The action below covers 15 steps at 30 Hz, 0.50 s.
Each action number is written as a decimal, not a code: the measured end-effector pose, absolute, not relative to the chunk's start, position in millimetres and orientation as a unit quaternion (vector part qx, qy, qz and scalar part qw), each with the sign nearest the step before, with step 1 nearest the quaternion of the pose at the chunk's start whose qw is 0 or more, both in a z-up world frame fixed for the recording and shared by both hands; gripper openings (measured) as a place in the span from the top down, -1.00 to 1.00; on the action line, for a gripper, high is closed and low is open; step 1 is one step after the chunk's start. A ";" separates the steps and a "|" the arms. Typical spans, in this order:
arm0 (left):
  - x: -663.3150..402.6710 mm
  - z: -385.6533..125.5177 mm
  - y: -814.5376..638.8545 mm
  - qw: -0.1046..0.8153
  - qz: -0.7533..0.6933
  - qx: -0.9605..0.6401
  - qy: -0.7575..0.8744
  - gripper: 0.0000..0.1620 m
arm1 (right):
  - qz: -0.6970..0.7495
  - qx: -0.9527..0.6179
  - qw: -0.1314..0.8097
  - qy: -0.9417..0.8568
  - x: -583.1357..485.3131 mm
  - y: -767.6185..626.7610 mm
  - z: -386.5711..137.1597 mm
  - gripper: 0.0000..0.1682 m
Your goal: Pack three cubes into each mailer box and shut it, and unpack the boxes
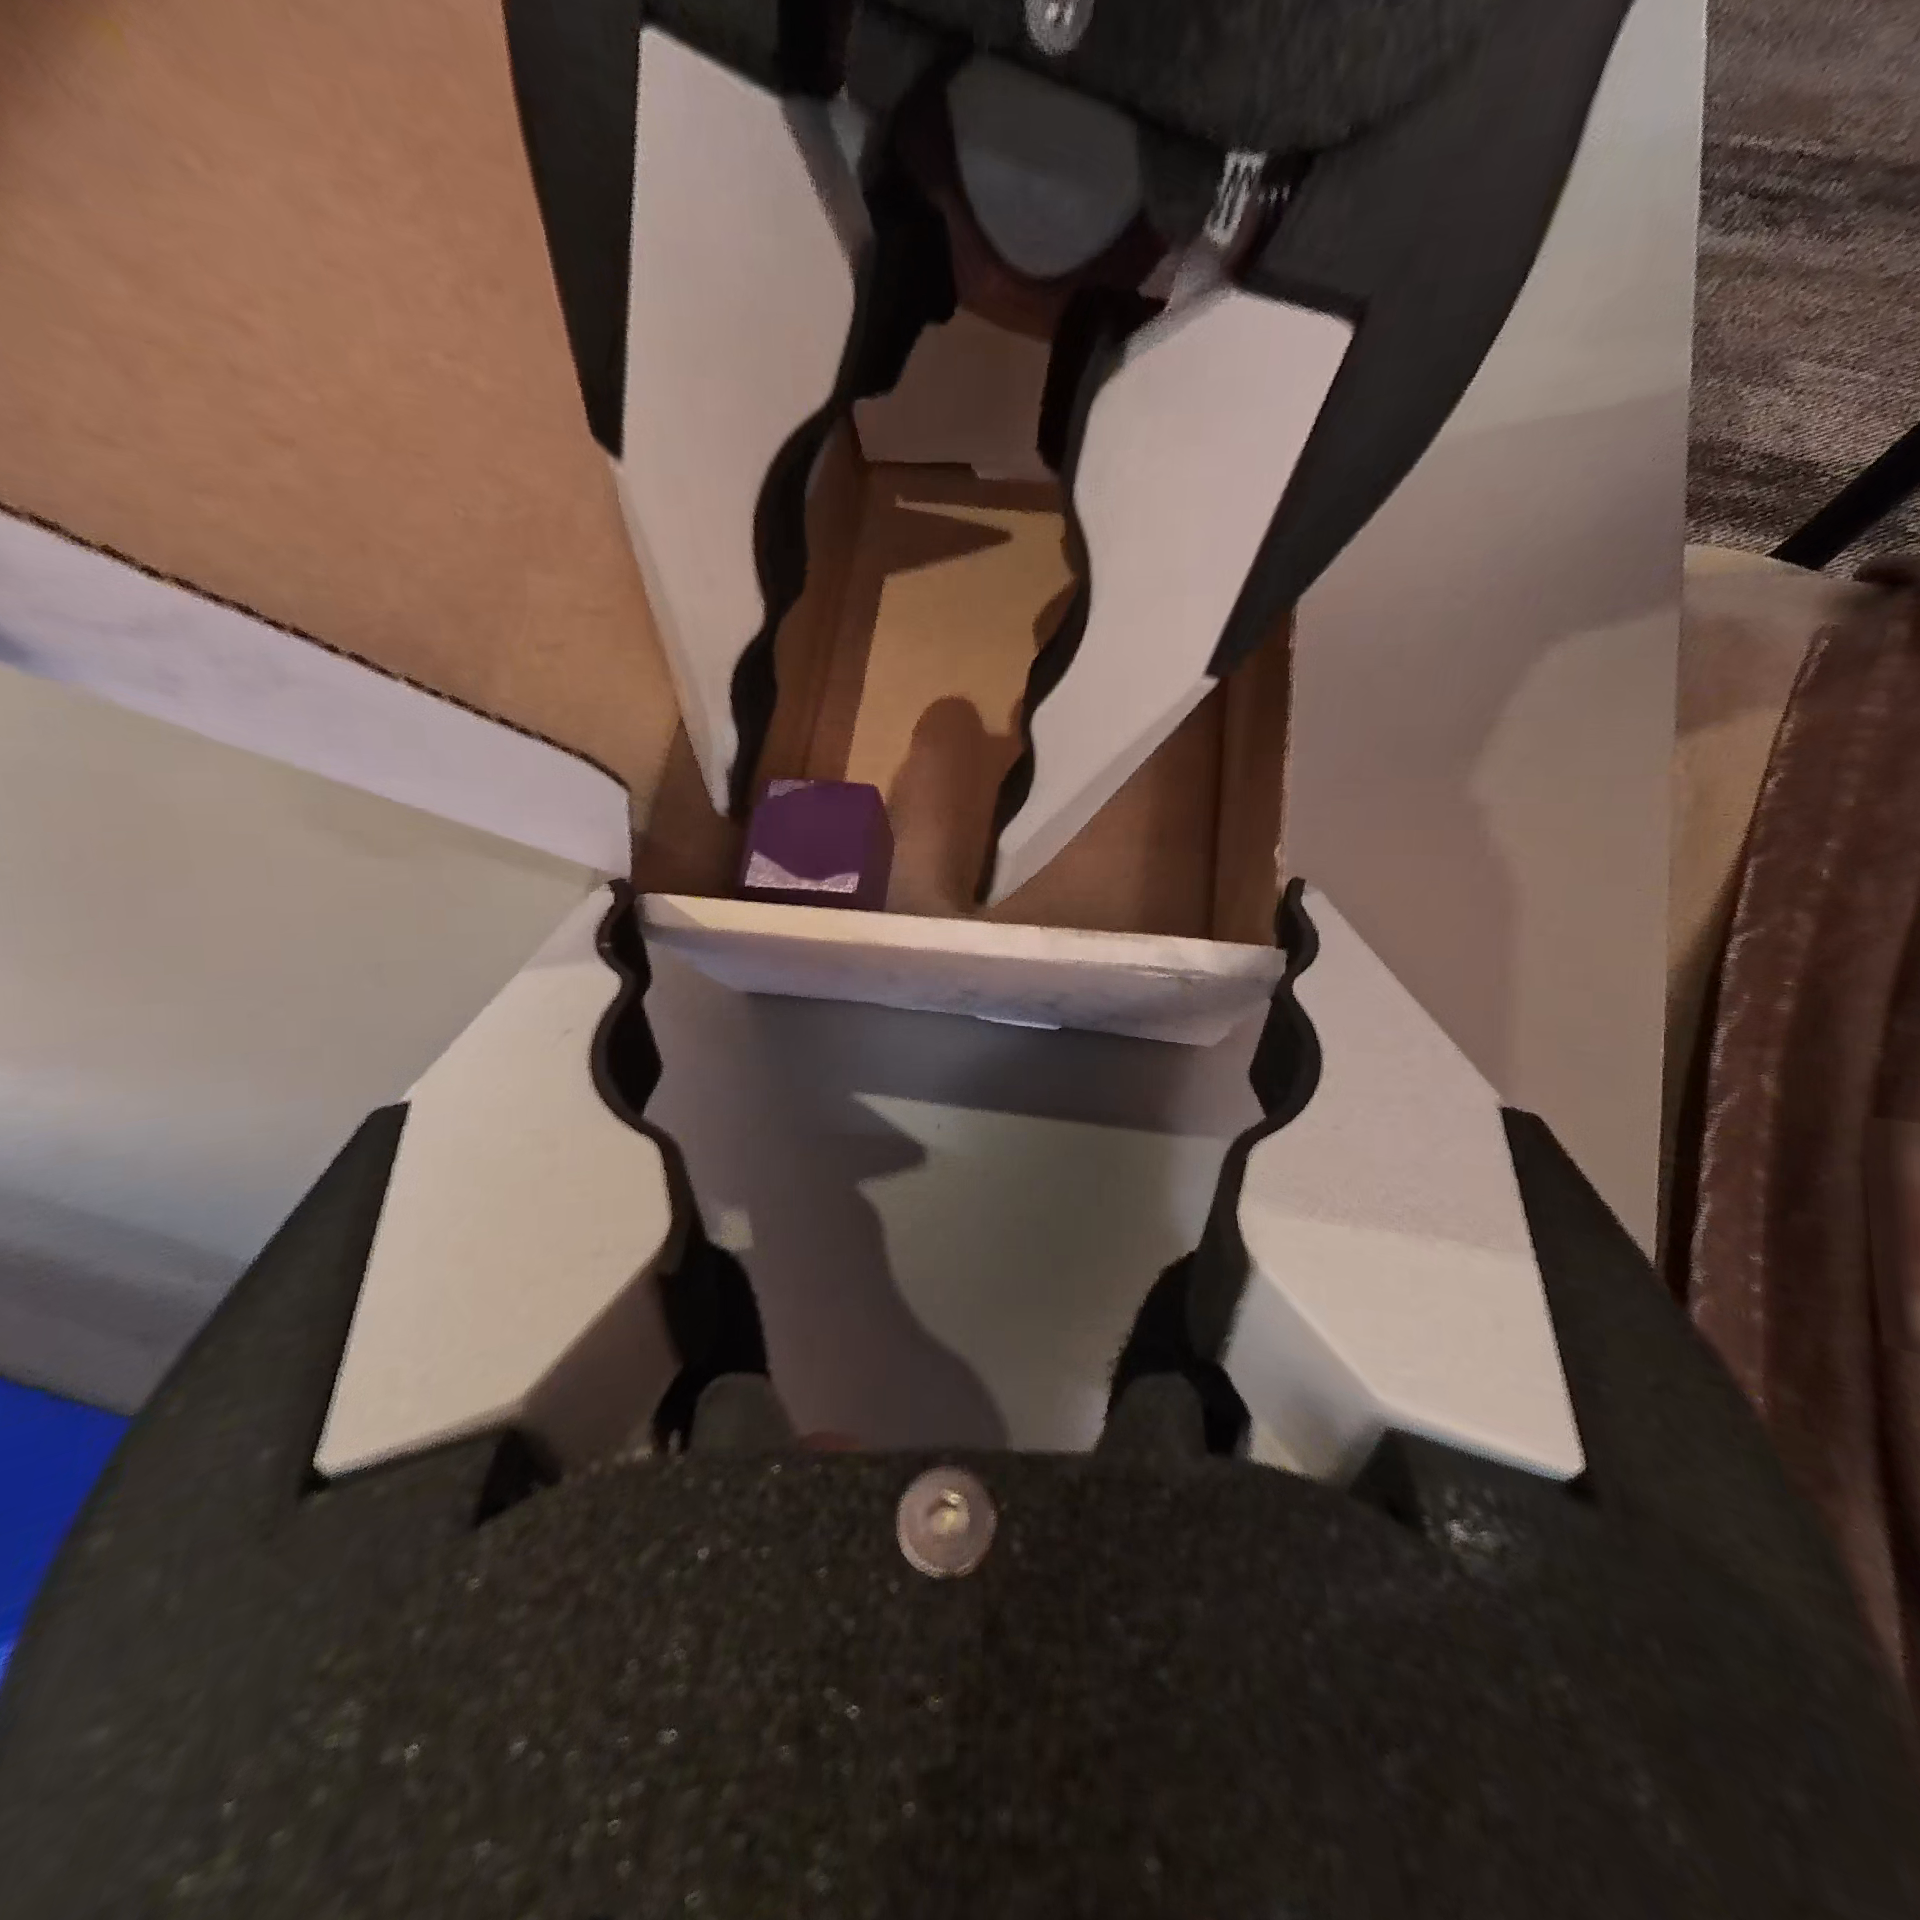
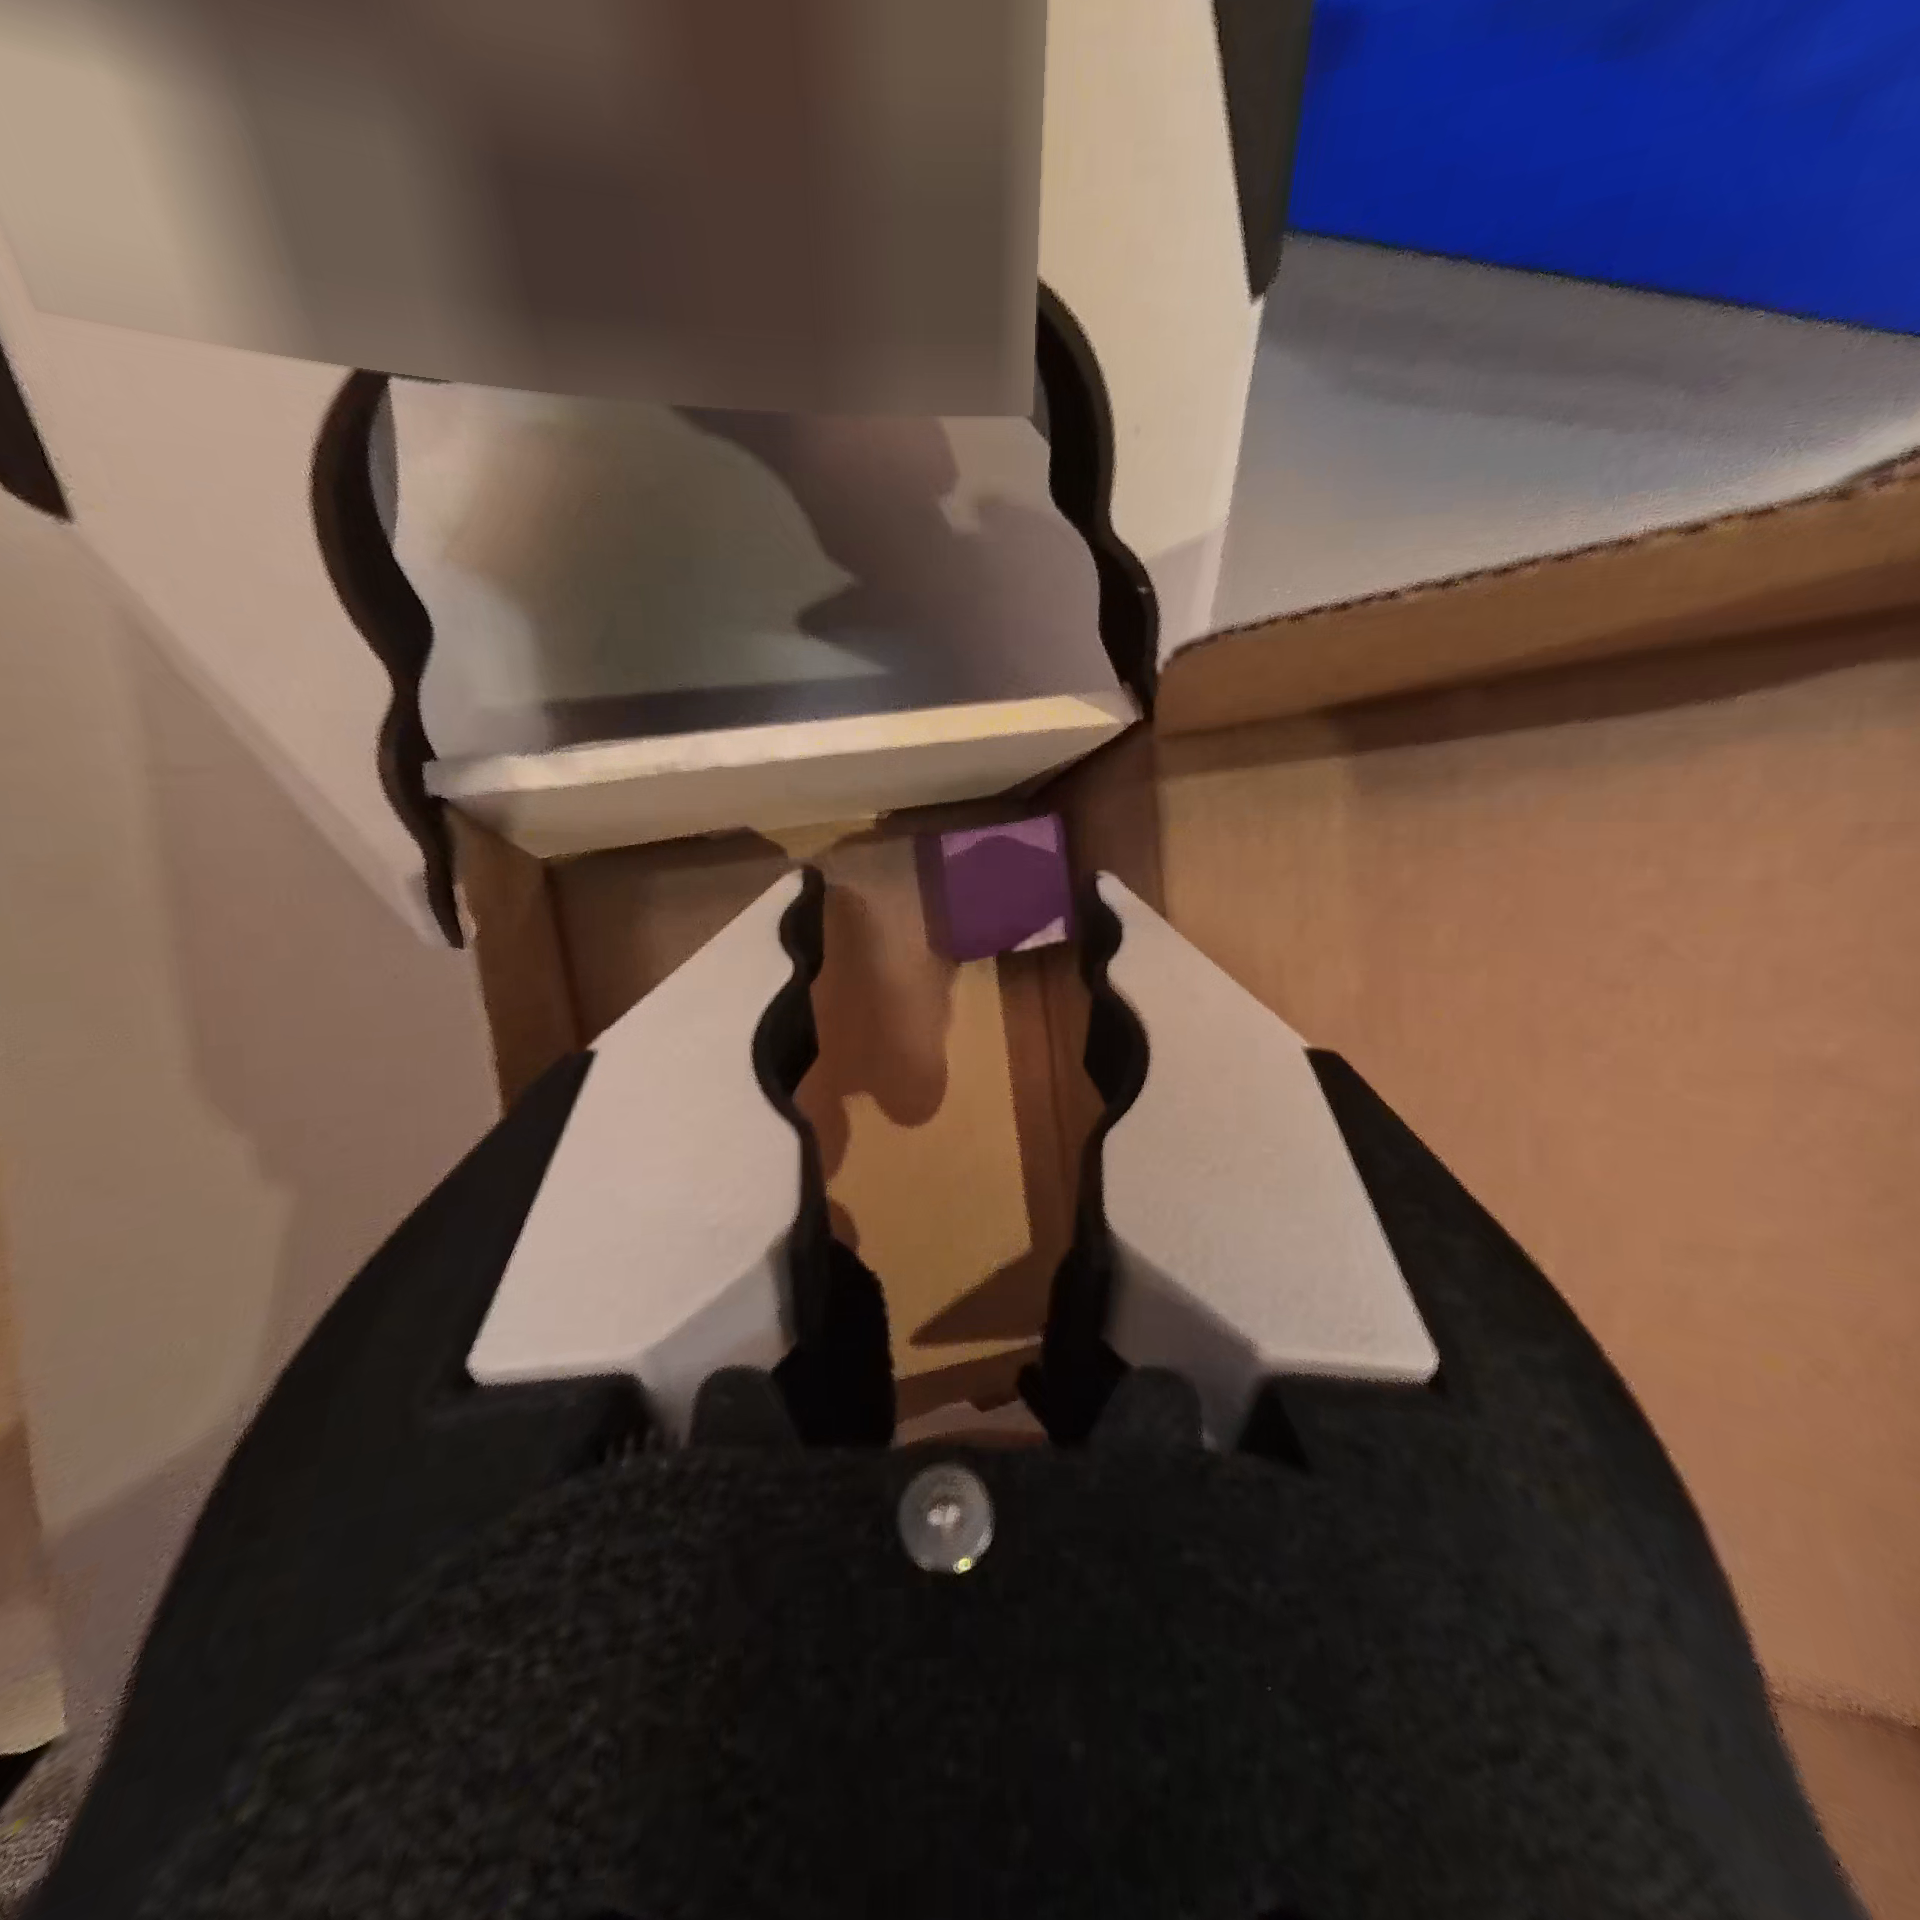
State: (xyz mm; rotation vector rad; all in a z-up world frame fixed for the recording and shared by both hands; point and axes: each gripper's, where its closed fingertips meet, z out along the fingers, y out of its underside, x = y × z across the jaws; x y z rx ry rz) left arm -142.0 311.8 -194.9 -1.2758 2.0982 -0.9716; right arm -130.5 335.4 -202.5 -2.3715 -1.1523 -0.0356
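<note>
A white mailer box (image 1: pixel 935 966) with a brown inside lies open, its lid (image 1: pixel 260 364) folded out to one side. One purple cube (image 1: pixel 816 842) sits on the box floor against the end wall nearest my left gripper. My left gripper (image 1: pixel 956 896) is spread wide, its fingers pressed on both outer sides of that end. My right gripper (image 2: pixel 953 883) reaches down into the box (image 2: pixel 769 769) from the opposite end. It is open, and the cube (image 2: pixel 992 883) sits just past its tips, close to one finger. The left gripper (image 2: pixel 790 821) and the lid (image 2: pixel 1507 935) also show in the right wrist view.
A blue object (image 2: pixel 1610 135) lies beyond the lid and shows in the left wrist view (image 1: pixel 52 1507) too. Brown fabric (image 1: pixel 1818 1143) and grey carpet (image 1: pixel 1818 208) lie on the box's other side. A pale surface (image 1: pixel 260 883) is under the box. The grippers are tip to tip, or close to it. Both grippers' tips are roughly 6 centimetres from the lid (image 2: pixel 1507 935).
</note>
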 end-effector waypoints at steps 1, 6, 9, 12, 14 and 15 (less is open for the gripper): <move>-141.9 -194.9 311.3 0.248 -0.357 -0.468 0.770 -0.44 | -0.017 -0.870 0.246 -0.427 -131.0 335.7 -204.4 0.43; -141.5 -194.8 310.0 0.249 -0.358 -0.464 0.771 -0.43 | -0.044 -0.861 0.239 -0.447 -129.9 339.2 -217.7 0.63; -141.9 -195.1 310.4 0.247 -0.357 -0.468 0.770 -0.43 | -0.017 -0.875 0.221 -0.431 -131.1 333.4 -214.3 0.66; -142.4 -195.4 310.7 0.248 -0.357 -0.470 0.768 -0.44 | 0.014 -0.865 0.274 -0.420 -138.8 330.2 -170.3 0.66; -142.7 -195.5 311.0 0.250 -0.356 -0.471 0.768 -0.44 | 0.003 -0.860 0.309 -0.407 -128.8 323.9 -121.6 0.66; -142.7 -195.5 311.2 0.251 -0.355 -0.472 0.767 -0.44 | -0.010 -0.855 0.337 -0.394 -118.3 319.9 -90.3 0.66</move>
